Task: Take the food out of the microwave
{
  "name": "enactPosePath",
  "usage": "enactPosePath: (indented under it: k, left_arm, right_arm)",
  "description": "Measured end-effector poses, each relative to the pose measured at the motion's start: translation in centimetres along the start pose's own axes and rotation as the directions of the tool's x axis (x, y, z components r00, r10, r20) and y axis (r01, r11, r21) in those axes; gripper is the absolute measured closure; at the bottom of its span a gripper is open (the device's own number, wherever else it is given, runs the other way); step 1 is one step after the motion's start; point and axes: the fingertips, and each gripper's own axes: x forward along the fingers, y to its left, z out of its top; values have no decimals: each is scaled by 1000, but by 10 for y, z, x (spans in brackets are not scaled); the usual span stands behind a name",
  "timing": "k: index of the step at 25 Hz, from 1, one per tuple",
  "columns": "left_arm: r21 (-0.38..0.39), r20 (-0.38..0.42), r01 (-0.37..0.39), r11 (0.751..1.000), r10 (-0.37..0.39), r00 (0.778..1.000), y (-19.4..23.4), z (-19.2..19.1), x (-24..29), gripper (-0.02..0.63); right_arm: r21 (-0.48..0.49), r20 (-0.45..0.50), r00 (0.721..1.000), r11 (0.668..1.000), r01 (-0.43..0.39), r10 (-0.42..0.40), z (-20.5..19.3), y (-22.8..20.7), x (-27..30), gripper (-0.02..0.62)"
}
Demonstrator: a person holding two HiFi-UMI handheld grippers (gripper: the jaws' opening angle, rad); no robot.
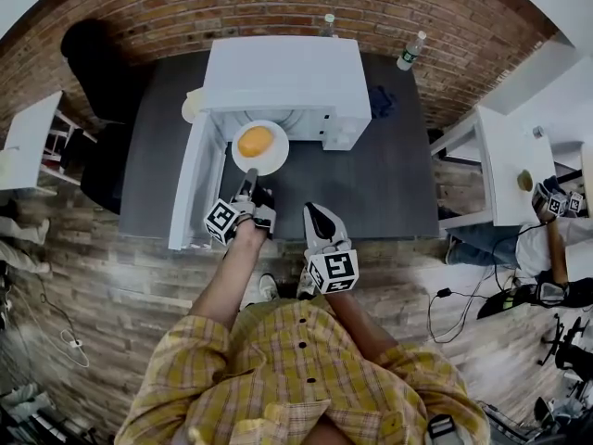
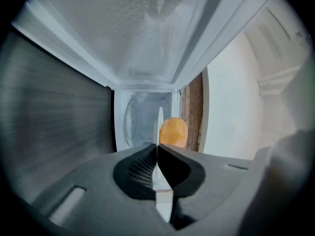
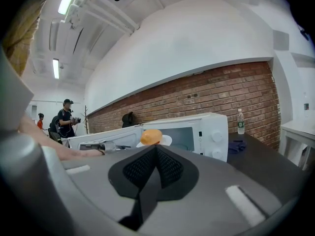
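Observation:
A white microwave (image 1: 278, 77) stands at the back of the dark table (image 1: 389, 184), its door (image 1: 190, 193) swung open to the left. Just in front of its opening hangs a white plate (image 1: 274, 160) carrying a round orange piece of food (image 1: 256, 141). My left gripper (image 1: 248, 184) is shut on the plate's near rim. In the left gripper view the plate (image 2: 160, 124) shows edge-on between the pads, with the food (image 2: 173, 132) beside it. My right gripper (image 1: 315, 213) is shut and empty, near the table's front edge; it sees the food (image 3: 151, 136) and the microwave (image 3: 206, 129).
Two water bottles (image 1: 411, 51) (image 1: 328, 24) and a blue cloth (image 1: 382, 100) sit at the back of the table. A white side table (image 1: 505, 170) stands to the right, a white shelf (image 1: 28, 142) to the left. People are at the far right.

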Motion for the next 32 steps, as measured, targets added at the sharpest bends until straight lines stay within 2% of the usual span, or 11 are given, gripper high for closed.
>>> enactPosePath:
  k: [6,11,16,21,24,28,32]
  left_arm:
    - [-46,13,22,999,-22,1000,-20,-5,-25,597]
    - [-36,13,37,999,-37,999,-29,-9,-45,597]
    - [-69,-9,64,996,-65,998,-41,-19,-60,597]
    - [-39,-23,34,999,-35,999,-32,-21,-78,597]
    - [-64,-15,49,997,-50,999,-38,-27,-84,597]
    - [-61,-8,38,997,-39,999,-37,-33,-94,597]
    - [-69,-10,58,996,-59,998,-47,-39,-99,597]
  right_arm:
    - [-4,15,1000,1000,-9,9,4,10,-5,592]
    - [-6,11,1000,1000,-13,13,3,15,-6,592]
    - [-6,8,1000,1000,-18,18,1,19,-7,592]
    - [-20,0,1000,1000,-19,19,-2,20,-7,592]
    - [-25,-1,1000,999,-21,21,-5,19,-8,594]
    - [-22,2,1000,1000,-18,18,-5,16,-9,594]
    - [-18,4,1000,1000,-20,20,-6,17,-11,594]
